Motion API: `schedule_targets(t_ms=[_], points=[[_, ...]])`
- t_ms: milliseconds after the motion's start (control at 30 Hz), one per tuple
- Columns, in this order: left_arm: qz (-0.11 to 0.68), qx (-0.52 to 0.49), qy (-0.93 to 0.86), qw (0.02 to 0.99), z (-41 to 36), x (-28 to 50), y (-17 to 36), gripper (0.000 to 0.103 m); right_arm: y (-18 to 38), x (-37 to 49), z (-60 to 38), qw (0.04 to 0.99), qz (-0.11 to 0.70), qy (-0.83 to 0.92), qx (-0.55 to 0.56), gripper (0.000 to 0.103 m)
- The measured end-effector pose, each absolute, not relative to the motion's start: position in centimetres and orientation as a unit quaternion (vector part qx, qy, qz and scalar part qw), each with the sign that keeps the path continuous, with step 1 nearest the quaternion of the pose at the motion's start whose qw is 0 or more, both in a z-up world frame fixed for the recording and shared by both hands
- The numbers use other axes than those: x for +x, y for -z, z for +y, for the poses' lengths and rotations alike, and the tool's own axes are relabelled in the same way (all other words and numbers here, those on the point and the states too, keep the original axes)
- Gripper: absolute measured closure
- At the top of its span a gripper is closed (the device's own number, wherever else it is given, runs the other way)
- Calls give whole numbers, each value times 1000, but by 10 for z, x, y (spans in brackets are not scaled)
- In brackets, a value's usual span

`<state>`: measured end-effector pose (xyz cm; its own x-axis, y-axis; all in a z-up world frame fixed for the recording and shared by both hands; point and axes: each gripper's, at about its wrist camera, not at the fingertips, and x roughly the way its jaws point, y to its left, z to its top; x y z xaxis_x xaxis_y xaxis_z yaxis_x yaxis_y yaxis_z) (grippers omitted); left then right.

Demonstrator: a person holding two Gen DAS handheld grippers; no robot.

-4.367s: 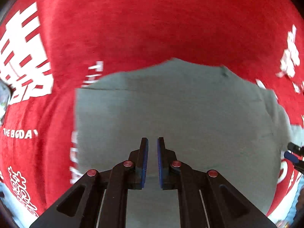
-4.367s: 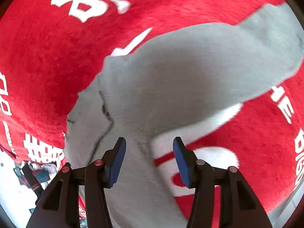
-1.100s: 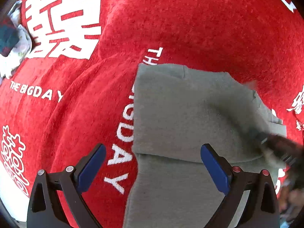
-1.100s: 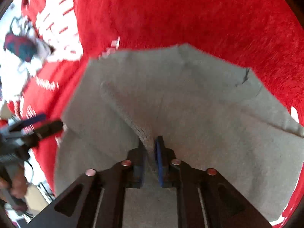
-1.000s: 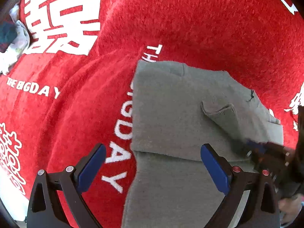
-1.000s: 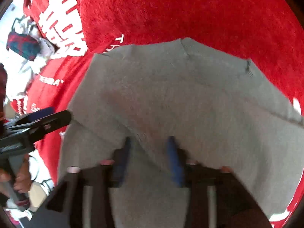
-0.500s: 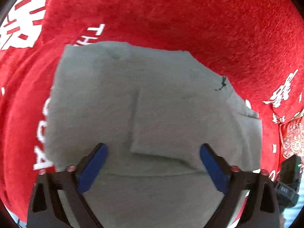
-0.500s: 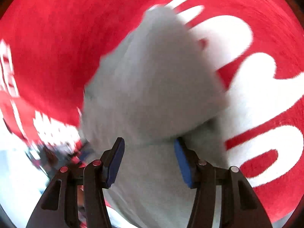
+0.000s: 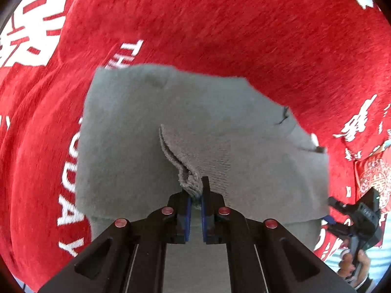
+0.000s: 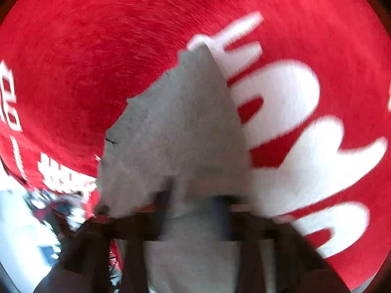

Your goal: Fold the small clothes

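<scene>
The left tongs [image 9: 194, 204], gaping a second ago, have pinched a raised fold of the grey knitted garment [image 9: 136, 146]. The right tongs [image 10: 193, 210], blurred, have rolled and closed onto the garment's edge, cloth stretching toward 12 o'clock.

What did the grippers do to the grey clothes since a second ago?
The left gripper, wide open a second ago, has closed and pinched up a ridge of the grey garment. The right gripper let go of its fold, swung round to another edge and shut again; blur hides what it holds. The garment still lies on the red cloth.
</scene>
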<state>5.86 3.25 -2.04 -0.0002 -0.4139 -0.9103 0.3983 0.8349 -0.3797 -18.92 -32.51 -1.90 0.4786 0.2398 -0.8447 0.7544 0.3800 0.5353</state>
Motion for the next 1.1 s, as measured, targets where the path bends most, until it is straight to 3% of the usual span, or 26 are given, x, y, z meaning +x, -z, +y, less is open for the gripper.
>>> schedule_targets(t_ms=[167,267,433,500,567,867,1100], points=[[638,-2,288,714,35,49,21,96,28,-195,-329,693,521,199,456,94],[645,17,276,713,32,45,32,96,40,-205,-331,679,513,197,486,97],[640,23,267,721,42,49,25,95,26,-215,-332,684,519,169,483,75],[642,28,271,717,43,50,25,95,17,-215,-336,697,507,167,478,50],[644,34,273,714,40,51,26,95,15,-219,-345,698,493,179,487,42],[665,3,265,698,24,55,38,95,48,-226,-324,640,445,103,618,42],[610,-75,308,726,29,69,-19,96,69,-224,-337,631,352,128,679,42]])
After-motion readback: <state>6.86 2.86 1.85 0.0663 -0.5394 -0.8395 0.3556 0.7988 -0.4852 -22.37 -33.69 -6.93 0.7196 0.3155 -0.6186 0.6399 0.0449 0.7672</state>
